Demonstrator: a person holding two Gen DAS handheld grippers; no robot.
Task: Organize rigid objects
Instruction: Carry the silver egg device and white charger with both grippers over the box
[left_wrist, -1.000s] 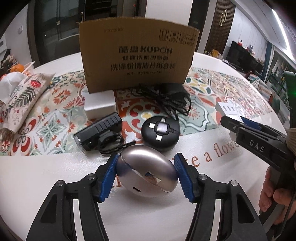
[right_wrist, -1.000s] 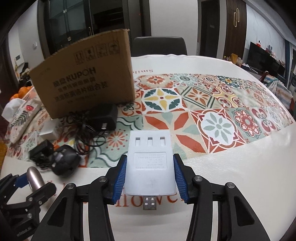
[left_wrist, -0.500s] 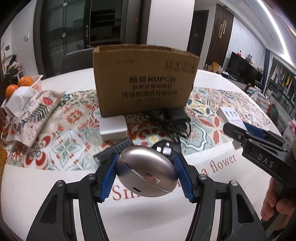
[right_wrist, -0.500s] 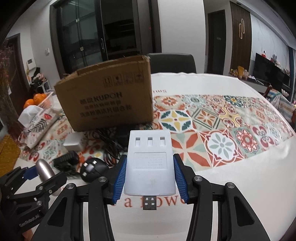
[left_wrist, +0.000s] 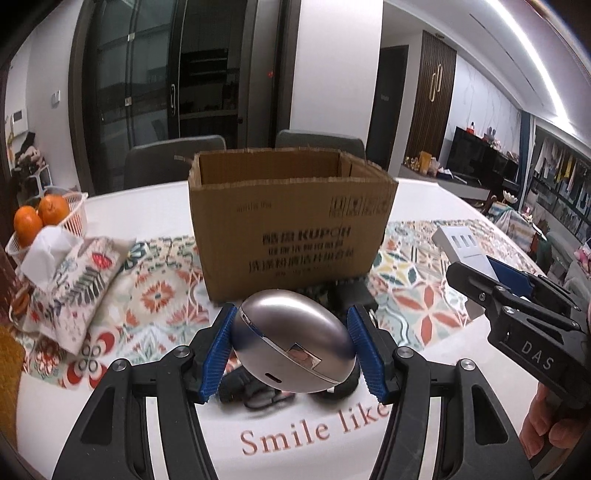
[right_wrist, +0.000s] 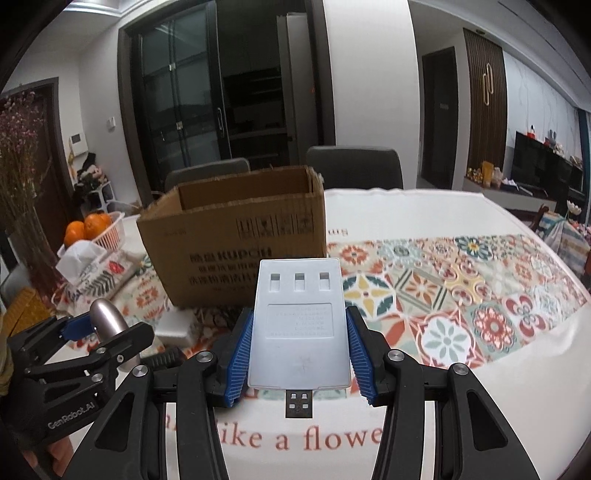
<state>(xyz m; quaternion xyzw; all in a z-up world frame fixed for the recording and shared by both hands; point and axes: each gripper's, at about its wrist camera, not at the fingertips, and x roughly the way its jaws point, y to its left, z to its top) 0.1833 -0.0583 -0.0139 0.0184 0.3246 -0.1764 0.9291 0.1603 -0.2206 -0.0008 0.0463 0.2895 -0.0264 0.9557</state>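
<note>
Between the left tongs (left_wrist: 291, 349): a silver egg-shaped case (left_wrist: 293, 341), pinched across its width by both blue pads, held clear of the table (left_wrist: 110, 424), tilted with its seam running down toward the right pad.

Between the right tongs (right_wrist: 299, 356): a white USB hub (right_wrist: 300, 325), flat and upright in view, pinched on its long edges, plug end pointing back toward the handle, three slots at the far end.

Ahead of both tongs: a box (left_wrist: 291, 225), cardboard, top open, standing on the patterned mat (right_wrist: 461, 295). Inside is not visible from here.

Below and just behind the case: dark items on the table, probably a charger and cable reel, blurred.

Left of the left tongs: a tissue pouch (left_wrist: 74, 284) and a basket (left_wrist: 70, 218) of oranges; not part of the step.

Step in hand, as judged: carrying both items to the box.

Handling notes:
- The case is round and smooth, so it may slip; keep the pinch firm and level.
- Bring each item over the near rim before lowering; the rim stands at about the height of the pads in view.
- Lower one item at a time, since the two tongs are close beside each other.
- Release low inside the box, not from above.
</note>
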